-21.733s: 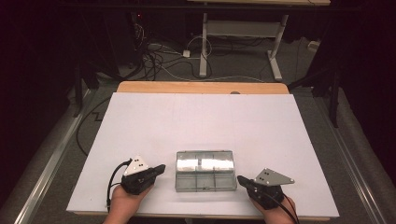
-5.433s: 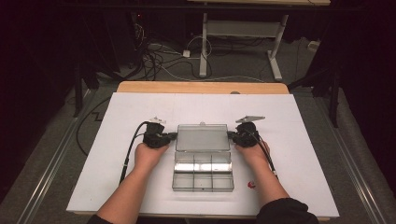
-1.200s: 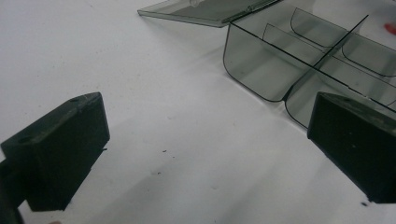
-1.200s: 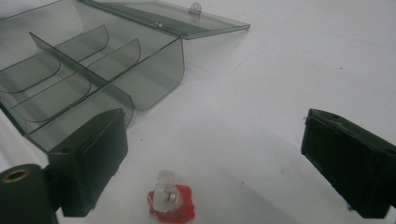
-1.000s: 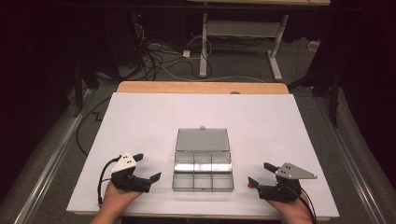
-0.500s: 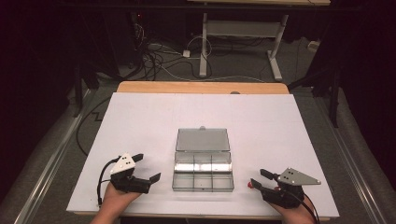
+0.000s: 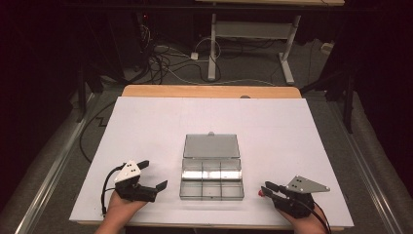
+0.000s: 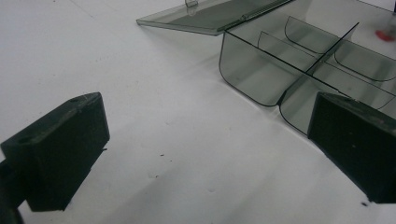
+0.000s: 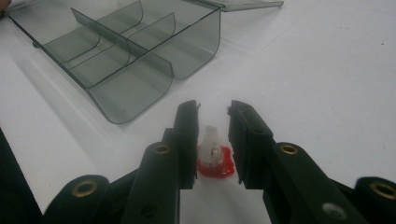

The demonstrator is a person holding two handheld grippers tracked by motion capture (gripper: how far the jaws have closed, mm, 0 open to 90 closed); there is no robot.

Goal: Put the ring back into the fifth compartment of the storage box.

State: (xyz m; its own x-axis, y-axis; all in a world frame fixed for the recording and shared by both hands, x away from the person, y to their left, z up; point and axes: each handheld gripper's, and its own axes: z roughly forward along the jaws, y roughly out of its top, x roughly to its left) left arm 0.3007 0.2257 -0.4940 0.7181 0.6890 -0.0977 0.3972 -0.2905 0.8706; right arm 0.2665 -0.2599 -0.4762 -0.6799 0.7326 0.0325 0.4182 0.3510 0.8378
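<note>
On the white surface (image 7: 160,126), just right of the open clear compartment box (image 7: 212,170), a small red-based piece (image 9: 214,156) sat between the right claw's (image 9: 212,119) jaws, which had just been closing without visibly pressing it. The left claw (image 7: 153,176) rested released, left of the box.

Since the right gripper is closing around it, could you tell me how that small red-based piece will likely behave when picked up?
The small red-based piece looks tiny, so probably very light. Its flat red base suggests it won't roll, though its clear upright top might tip. The right gripper, jaws just closing, flanks it; the smooth plastic might slip.
</note>
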